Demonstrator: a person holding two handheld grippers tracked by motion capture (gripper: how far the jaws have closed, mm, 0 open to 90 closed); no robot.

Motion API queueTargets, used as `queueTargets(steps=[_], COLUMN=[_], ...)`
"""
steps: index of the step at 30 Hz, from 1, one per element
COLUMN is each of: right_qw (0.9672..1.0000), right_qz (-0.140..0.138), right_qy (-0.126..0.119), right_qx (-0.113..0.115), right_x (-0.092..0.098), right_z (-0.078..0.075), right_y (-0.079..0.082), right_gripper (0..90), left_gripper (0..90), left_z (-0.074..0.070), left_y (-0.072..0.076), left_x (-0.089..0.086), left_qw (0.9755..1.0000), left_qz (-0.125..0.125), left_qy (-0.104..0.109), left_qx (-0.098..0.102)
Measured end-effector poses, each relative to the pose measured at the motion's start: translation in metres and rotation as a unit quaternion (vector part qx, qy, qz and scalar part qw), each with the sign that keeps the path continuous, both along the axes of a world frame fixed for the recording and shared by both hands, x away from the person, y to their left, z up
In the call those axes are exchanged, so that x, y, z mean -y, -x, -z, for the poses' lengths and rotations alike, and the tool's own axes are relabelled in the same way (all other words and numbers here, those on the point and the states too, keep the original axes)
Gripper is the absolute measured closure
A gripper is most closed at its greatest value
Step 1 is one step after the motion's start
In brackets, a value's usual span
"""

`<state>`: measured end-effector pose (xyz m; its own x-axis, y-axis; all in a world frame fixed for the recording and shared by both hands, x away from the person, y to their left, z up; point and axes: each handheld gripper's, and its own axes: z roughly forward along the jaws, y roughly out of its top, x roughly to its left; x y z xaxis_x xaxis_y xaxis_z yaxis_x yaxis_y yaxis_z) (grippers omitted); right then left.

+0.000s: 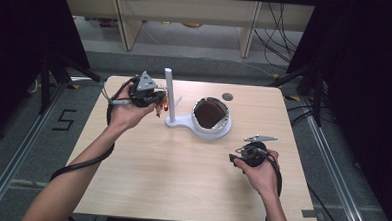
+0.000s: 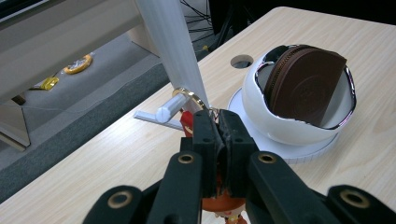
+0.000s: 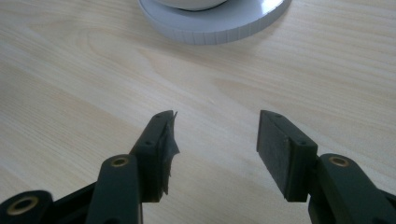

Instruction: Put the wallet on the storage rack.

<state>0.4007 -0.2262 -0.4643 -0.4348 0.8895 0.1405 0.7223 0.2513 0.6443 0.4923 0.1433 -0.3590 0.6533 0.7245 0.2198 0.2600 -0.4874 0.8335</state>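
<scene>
The left gripper (image 2: 217,122) is clenched on a small keychain charm (image 2: 223,205) — red and orange, though its shape is hard to make out behind the jaws — and holds its gold ring (image 2: 190,95) right at the short peg (image 2: 168,110) that juts from the white post (image 2: 170,46) of the stand (image 1: 179,122), at the far left of the table (image 1: 181,175). The ring appears to sit around the peg's root, so the hanging looks nearly done; what is left, by my reading, is letting go and backing off. The right gripper (image 3: 215,135) hovers released over bare tabletop at the near right, nothing between its jaws — just near of the white dish (image 2: 299,126) holding a brown round pouch (image 2: 306,84)
</scene>
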Motion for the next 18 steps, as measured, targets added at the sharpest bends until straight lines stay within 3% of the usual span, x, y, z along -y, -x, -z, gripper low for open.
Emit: queueTargets(steps=[14,16,17,18], right_qw=[0.9998,0.9999,0.9999,0.9999], right_qz=[0.015,0.004,0.008,0.014], right_qy=[-0.006,0.013,-0.008,0.0], right_qx=[-0.005,0.008,0.0,0.005], right_x=[0.001,0.005,0.003,0.003], right_z=[0.001,0.004,0.003,0.002], right_y=[0.003,0.001,0.003,0.004], right_gripper=[46.4,46.1,46.1,46.1], left_gripper=[84.6,82.5,81.2,80.3], left_z=[0.01,0.012,0.013,0.013], left_y=[-0.004,-0.003,-0.002,-0.001], left_x=[0.006,0.005,0.005,0.004], left_qw=[1.0,1.0,1.0,1.0], left_qz=[0.001,0.003,0.003,0.006], left_qy=[-0.005,-0.007,-0.008,-0.006], left_qx=[-0.002,-0.003,-0.002,0.0])
